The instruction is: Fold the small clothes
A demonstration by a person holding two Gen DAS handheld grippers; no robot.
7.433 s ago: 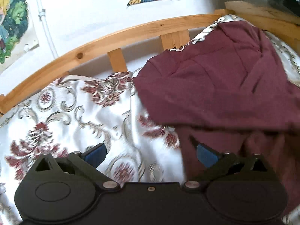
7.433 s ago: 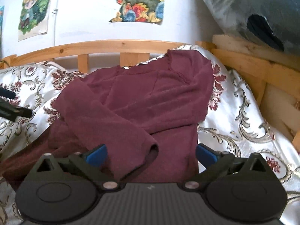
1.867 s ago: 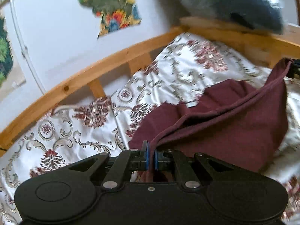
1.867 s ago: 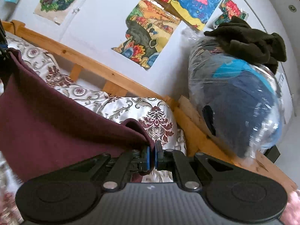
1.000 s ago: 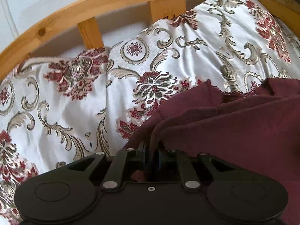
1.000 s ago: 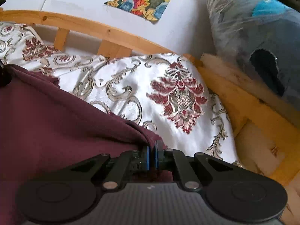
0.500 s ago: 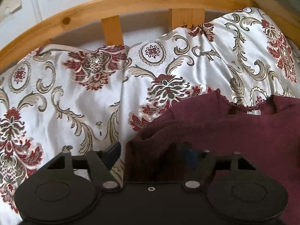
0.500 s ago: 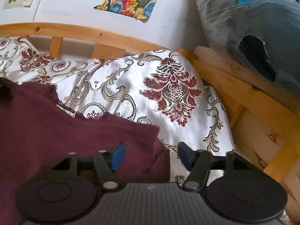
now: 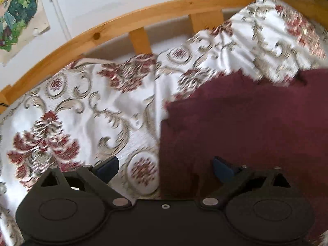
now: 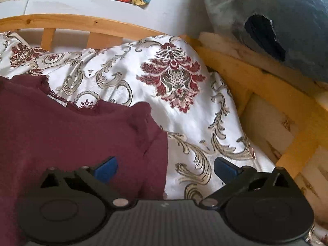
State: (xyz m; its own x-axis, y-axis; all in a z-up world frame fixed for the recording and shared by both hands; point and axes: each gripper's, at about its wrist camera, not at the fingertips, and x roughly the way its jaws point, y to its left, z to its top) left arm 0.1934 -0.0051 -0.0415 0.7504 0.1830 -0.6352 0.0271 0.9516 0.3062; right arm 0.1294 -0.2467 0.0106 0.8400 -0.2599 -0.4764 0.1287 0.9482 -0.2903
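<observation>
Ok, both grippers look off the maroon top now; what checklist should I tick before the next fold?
1. Left gripper open, holding nothing: ok.
2. Right gripper open, holding nothing: ok.
3. Top resting on the bedspread: ok.
4. Top's left edge straight: ok.
5. Right corner flat: not ok, creased.
6. Sleeves tucked, bottom hem aligned: cannot tell, out of view.

Plain maroon garment (image 10: 71,135); white bedspread (image 9: 86,110) with red florals and beige scrolls; honey-yellow bed frame (image 9: 143,18); blue-padded black jaws.
</observation>
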